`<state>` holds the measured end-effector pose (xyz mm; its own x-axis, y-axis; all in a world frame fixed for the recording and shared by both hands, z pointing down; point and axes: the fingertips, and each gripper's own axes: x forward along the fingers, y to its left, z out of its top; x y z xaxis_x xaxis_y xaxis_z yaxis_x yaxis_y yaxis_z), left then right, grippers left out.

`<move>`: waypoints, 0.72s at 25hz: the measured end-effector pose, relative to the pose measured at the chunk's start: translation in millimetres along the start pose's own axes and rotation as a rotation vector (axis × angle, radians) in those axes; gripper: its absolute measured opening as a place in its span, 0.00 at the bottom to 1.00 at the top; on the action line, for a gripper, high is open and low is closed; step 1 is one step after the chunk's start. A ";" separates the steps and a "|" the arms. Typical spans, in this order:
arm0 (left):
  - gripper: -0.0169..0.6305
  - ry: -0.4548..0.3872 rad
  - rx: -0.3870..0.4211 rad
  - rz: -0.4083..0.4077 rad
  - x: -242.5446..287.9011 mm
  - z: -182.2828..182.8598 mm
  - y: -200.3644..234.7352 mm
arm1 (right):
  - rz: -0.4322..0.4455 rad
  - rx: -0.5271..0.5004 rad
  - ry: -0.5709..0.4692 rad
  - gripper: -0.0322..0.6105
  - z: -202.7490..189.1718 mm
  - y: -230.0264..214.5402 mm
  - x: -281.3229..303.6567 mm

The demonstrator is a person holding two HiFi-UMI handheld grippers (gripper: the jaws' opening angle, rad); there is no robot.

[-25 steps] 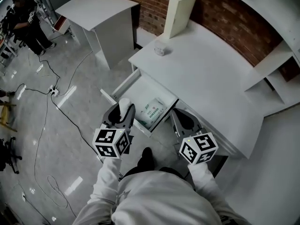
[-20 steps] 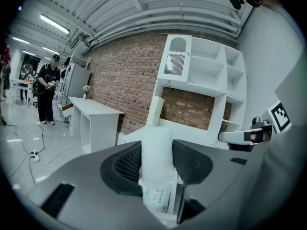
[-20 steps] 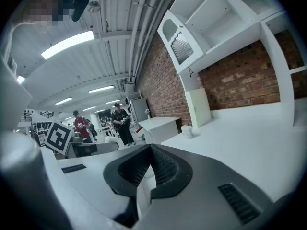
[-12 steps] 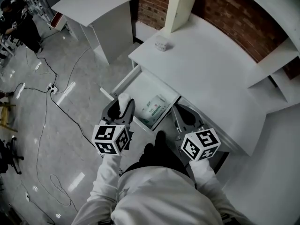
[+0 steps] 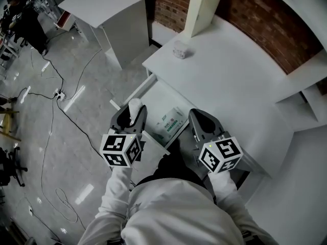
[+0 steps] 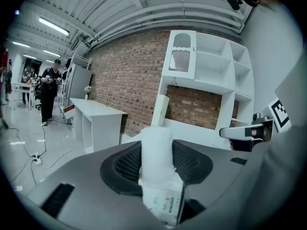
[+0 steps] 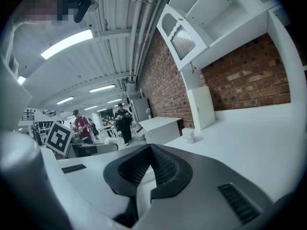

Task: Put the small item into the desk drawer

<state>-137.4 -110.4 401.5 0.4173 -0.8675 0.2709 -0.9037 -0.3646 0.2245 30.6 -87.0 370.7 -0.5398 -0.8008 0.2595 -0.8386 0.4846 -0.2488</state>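
Small item [image 5: 135, 107] pinched in left gripper [image 5: 134, 114], not in the drawer [image 5: 149, 97] yet.
Item is white and upright between the jaws, printed wrap at its low end [image 6: 162, 202]; it sits over the open drawer's left front corner. Drawer is pulled out from the surface [image 5: 230, 80] front edge, a printed packet [image 5: 171, 122] lies inside. Right gripper [image 5: 200, 120] pressed together, empty, at the drawer's right front corner.

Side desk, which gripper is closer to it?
Left. The left gripper is at the open drawer's left end, toward the side desk; the right gripper is at its right end.
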 end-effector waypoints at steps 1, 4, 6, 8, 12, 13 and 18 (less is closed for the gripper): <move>0.32 0.000 -0.001 0.001 4.8 1.1 1.4 | 0.002 -0.003 0.001 0.09 1.7 -3.4 4.0; 0.32 -0.005 -0.002 0.001 20.0 5.6 4.0 | 0.002 -0.009 0.004 0.09 6.8 -15.3 14.3; 0.32 -0.008 0.000 0.002 30.6 9.9 5.5 | 0.000 -0.008 0.005 0.09 10.9 -23.6 21.1; 0.32 -0.010 -0.003 0.004 40.5 13.2 8.0 | -0.003 -0.008 0.009 0.09 14.0 -30.0 28.3; 0.32 -0.012 -0.004 0.007 58.5 19.8 11.0 | 0.000 -0.009 0.012 0.09 20.6 -41.1 40.4; 0.32 -0.012 -0.002 0.007 62.8 20.9 11.2 | 0.001 -0.008 0.012 0.09 21.7 -44.2 43.1; 0.32 0.005 0.010 0.008 82.6 21.3 15.1 | 0.005 -0.001 0.028 0.09 20.9 -57.9 55.6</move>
<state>-118.6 -194.7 407.3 0.4109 -0.8686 0.2770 -0.9077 -0.3613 0.2133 50.8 -167.0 380.0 -0.5457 -0.7883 0.2843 -0.8361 0.4890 -0.2488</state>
